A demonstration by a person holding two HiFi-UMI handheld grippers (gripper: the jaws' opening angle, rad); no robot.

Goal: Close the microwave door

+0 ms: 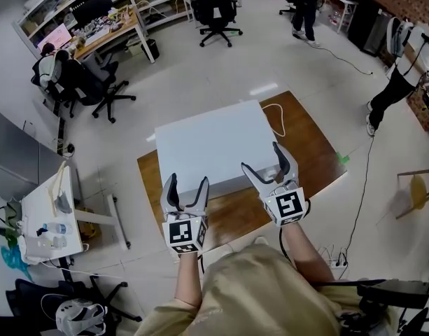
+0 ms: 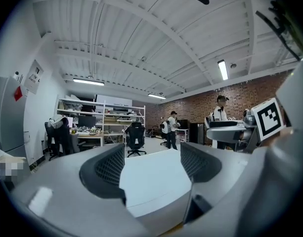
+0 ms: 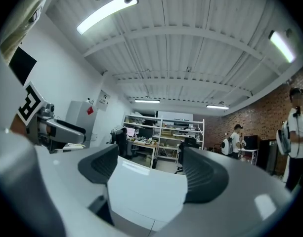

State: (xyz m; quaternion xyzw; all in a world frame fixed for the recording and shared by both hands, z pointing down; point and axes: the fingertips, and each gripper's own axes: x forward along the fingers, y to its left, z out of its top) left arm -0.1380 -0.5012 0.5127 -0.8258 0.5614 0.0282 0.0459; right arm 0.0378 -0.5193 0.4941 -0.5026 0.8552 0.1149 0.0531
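The white microwave (image 1: pixel 211 145) stands on a wooden table (image 1: pixel 312 159), seen from above; no door sticks out from its near face. My left gripper (image 1: pixel 188 180) hovers open at the microwave's near left edge, with nothing between its fingers. My right gripper (image 1: pixel 262 157) is open at the near right corner, also holding nothing. In the left gripper view the microwave's top (image 2: pixel 151 181) shows between the spread jaws of the left gripper (image 2: pixel 152 162). The right gripper view shows the right gripper (image 3: pixel 149 169) open, with the microwave's corner (image 3: pixel 146 191) beyond its jaws.
A white cable (image 1: pixel 276 117) lies on the table behind the microwave. A small white side table (image 1: pixel 50 219) with bottles stands at the left. Office chairs (image 1: pixel 214 9), a cluttered desk (image 1: pixel 106 33) and two standing people (image 1: pixel 403 68) are farther off. A power strip (image 1: pixel 334 261) lies on the floor.
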